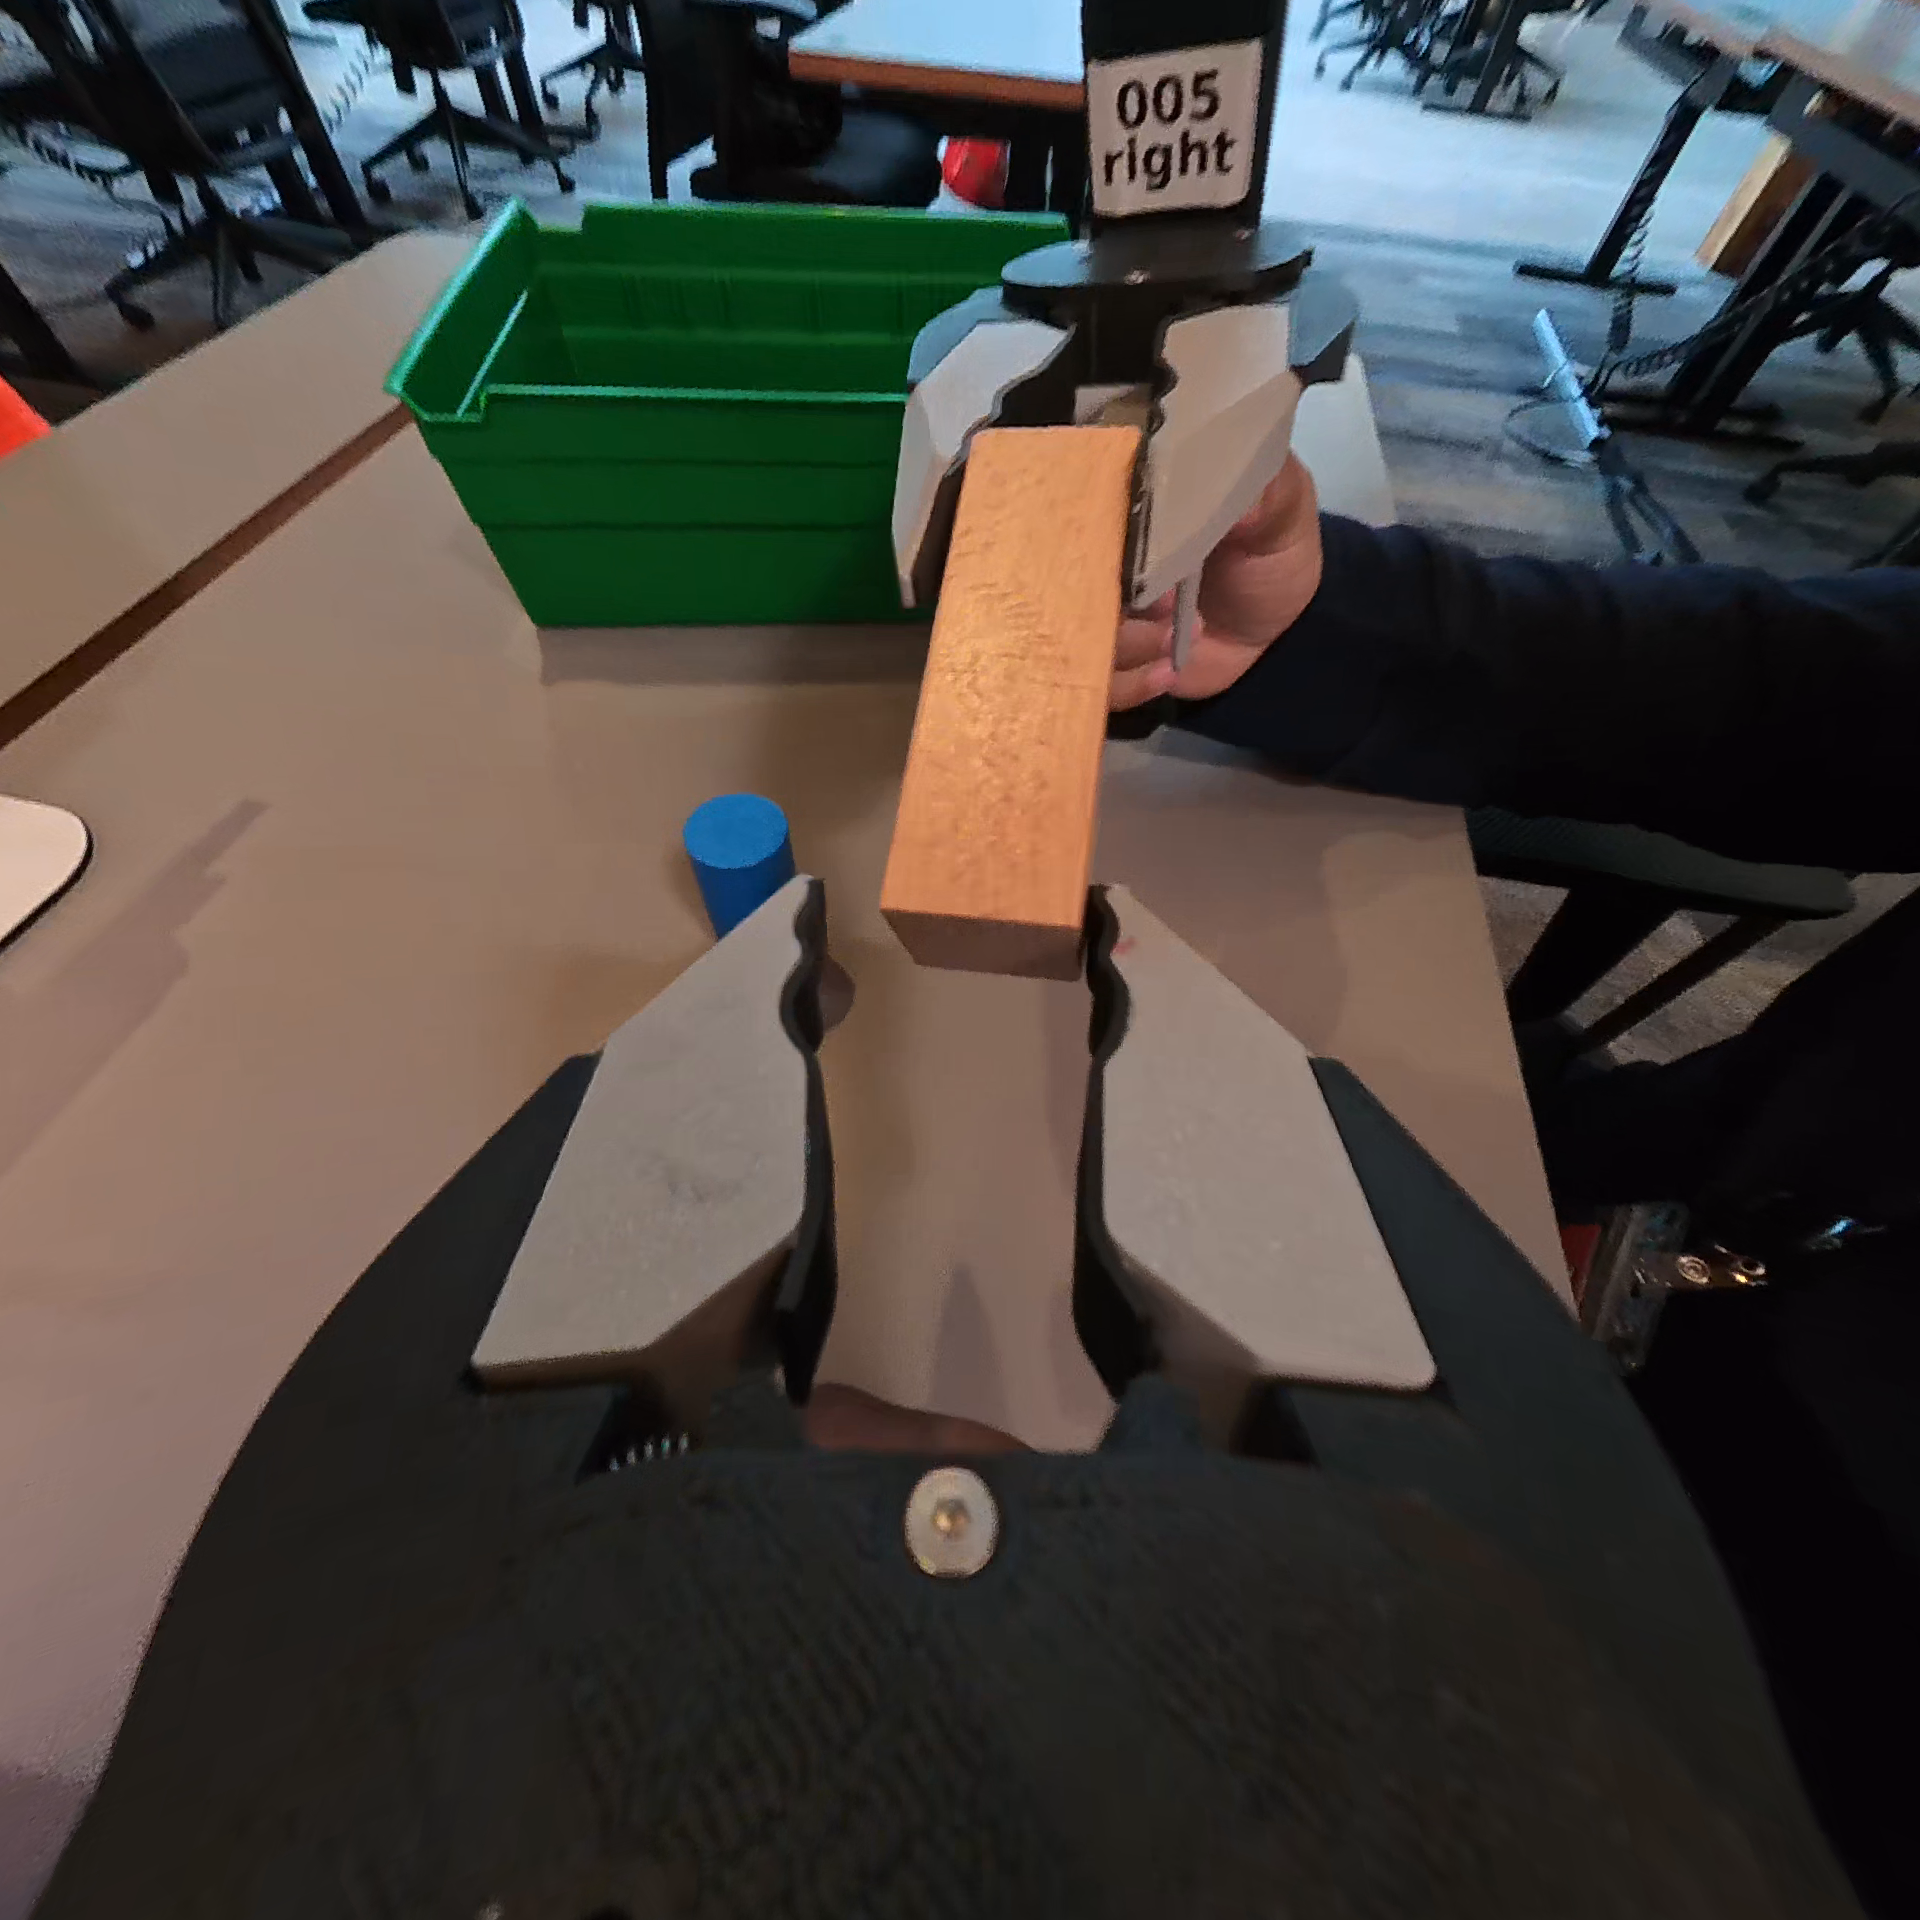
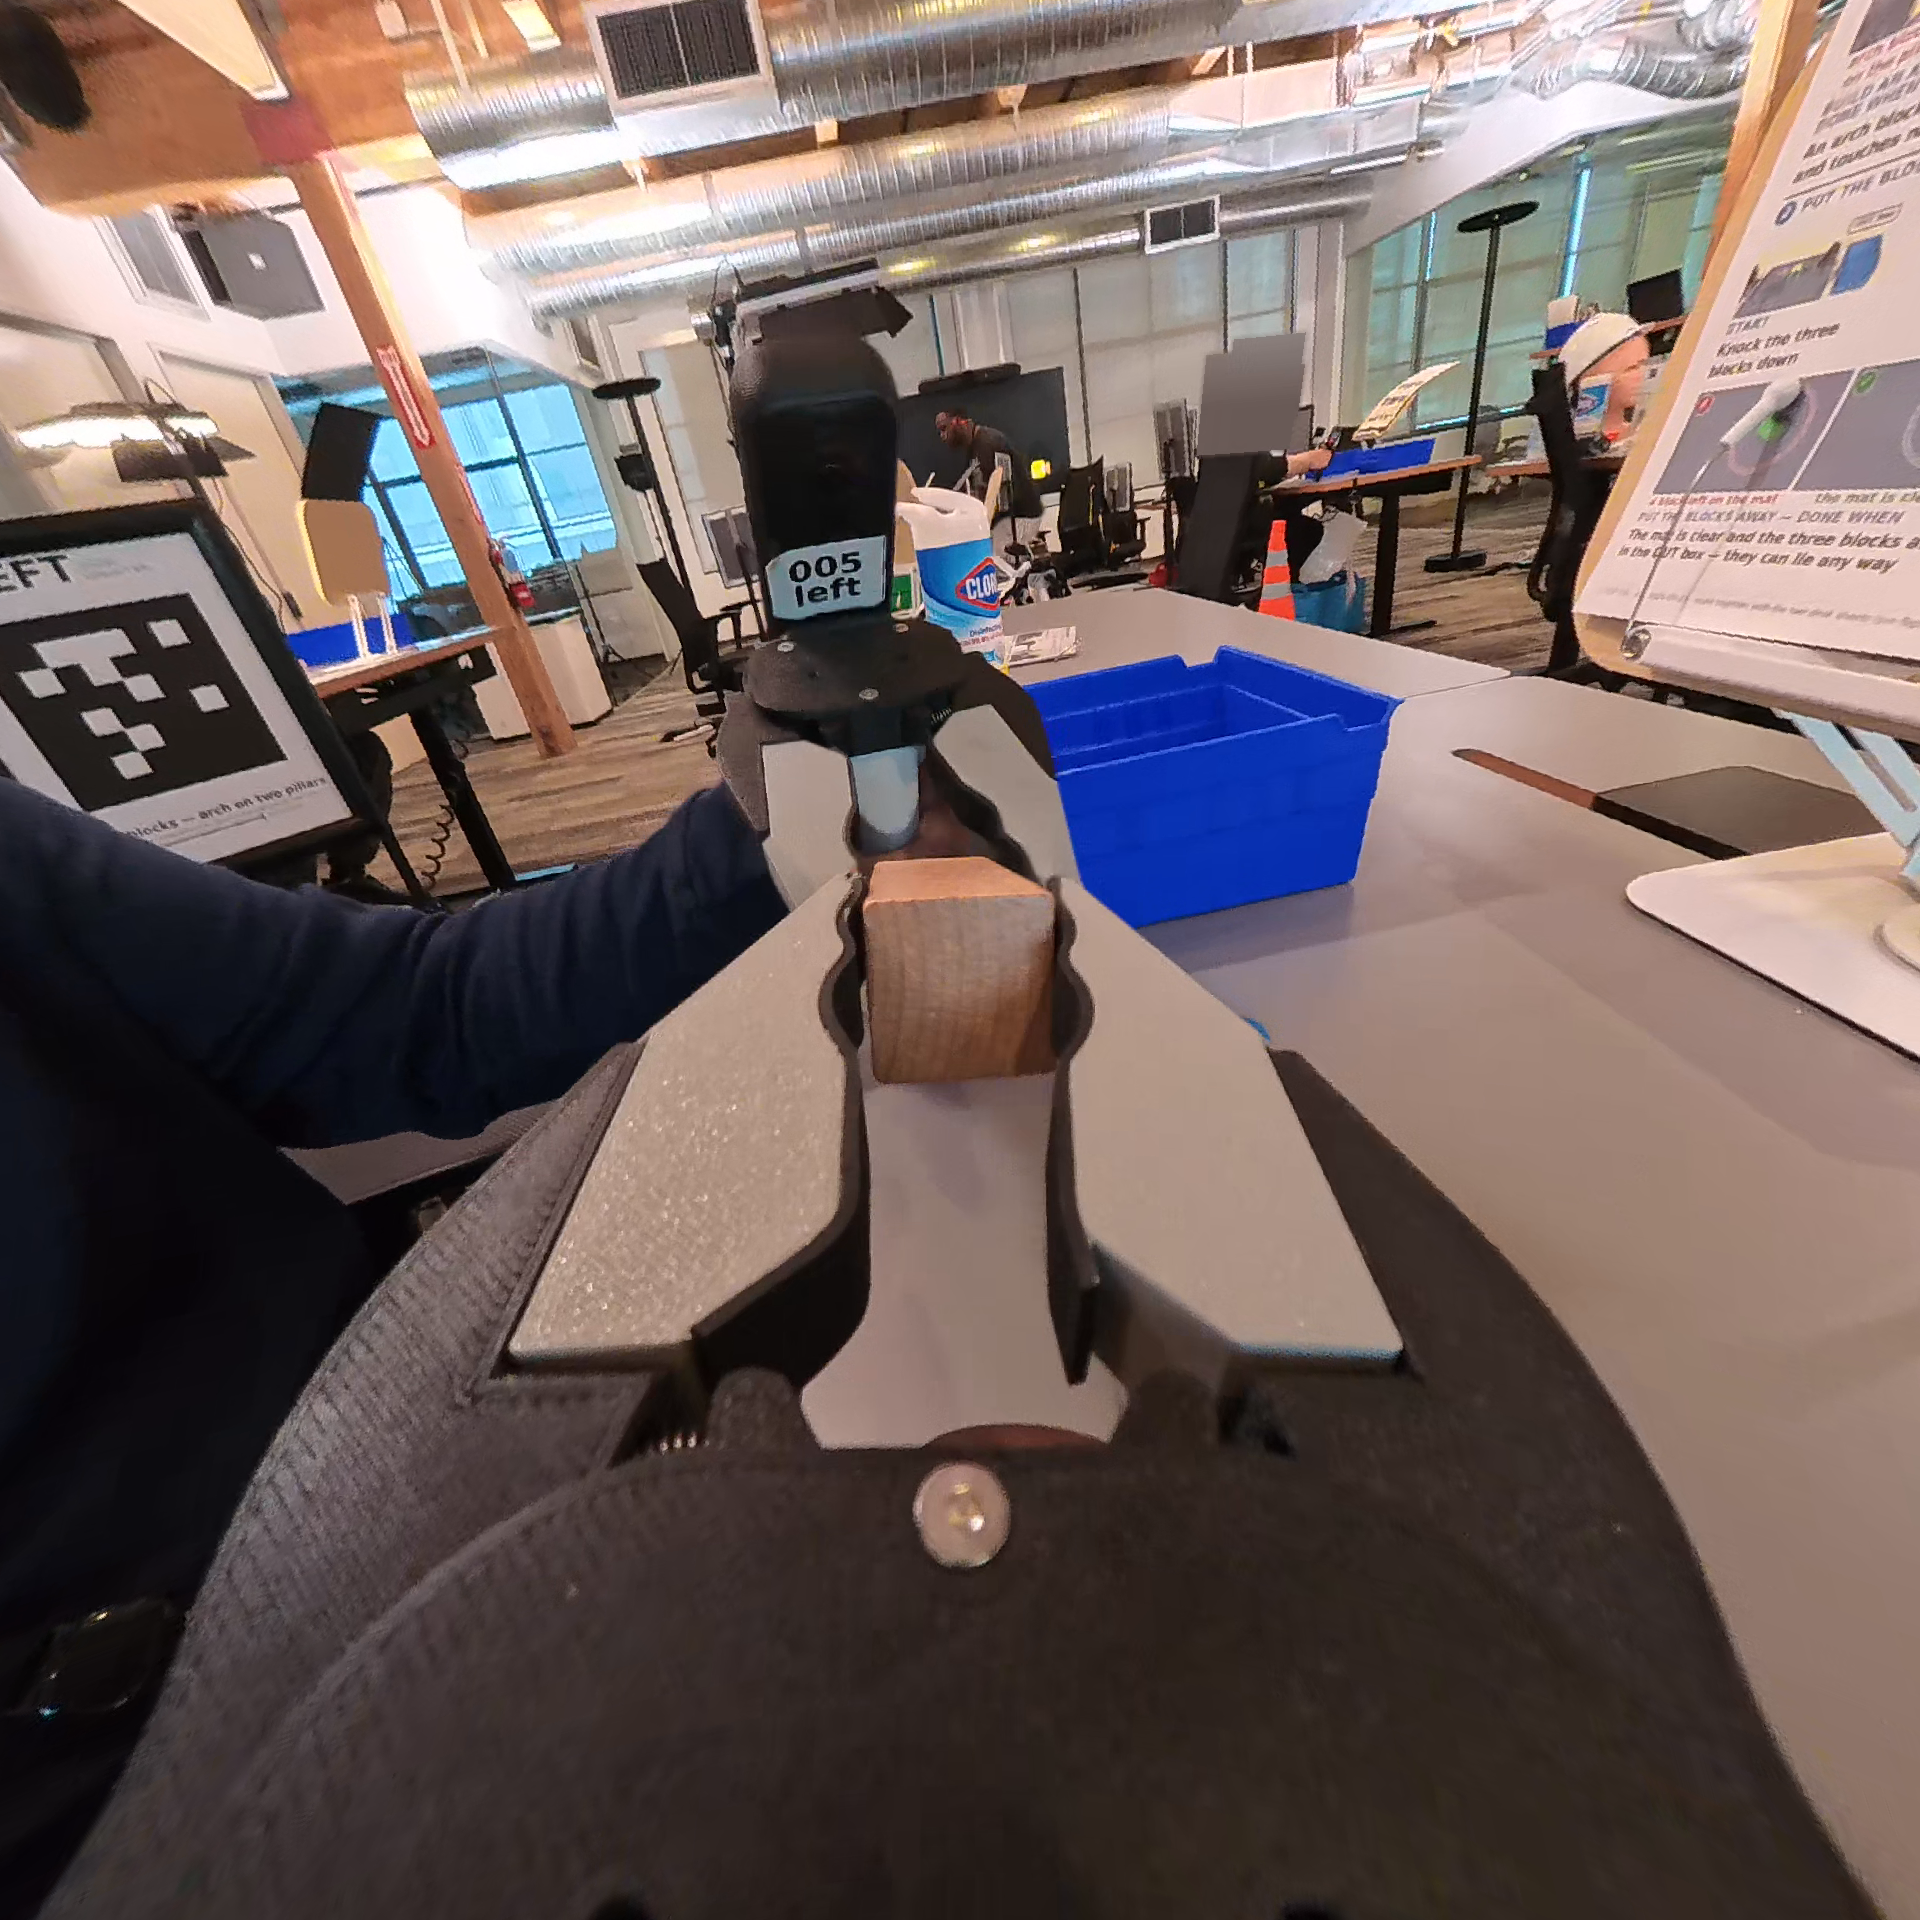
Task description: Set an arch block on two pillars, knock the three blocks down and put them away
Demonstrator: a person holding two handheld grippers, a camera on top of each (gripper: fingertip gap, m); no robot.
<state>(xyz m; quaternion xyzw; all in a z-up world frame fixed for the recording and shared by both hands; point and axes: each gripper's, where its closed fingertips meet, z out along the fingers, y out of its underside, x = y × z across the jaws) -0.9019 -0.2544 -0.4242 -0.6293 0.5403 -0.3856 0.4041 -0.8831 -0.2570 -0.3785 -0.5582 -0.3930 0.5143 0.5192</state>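
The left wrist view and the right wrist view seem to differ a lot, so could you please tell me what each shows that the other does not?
Only the left wrist view shows the green bin and the upright blue cylinder. Only the right wrist view shows the blue bin and the tilted instruction board. Both show the wooden block clamped in the right gripper, with the left gripper open at its other end.
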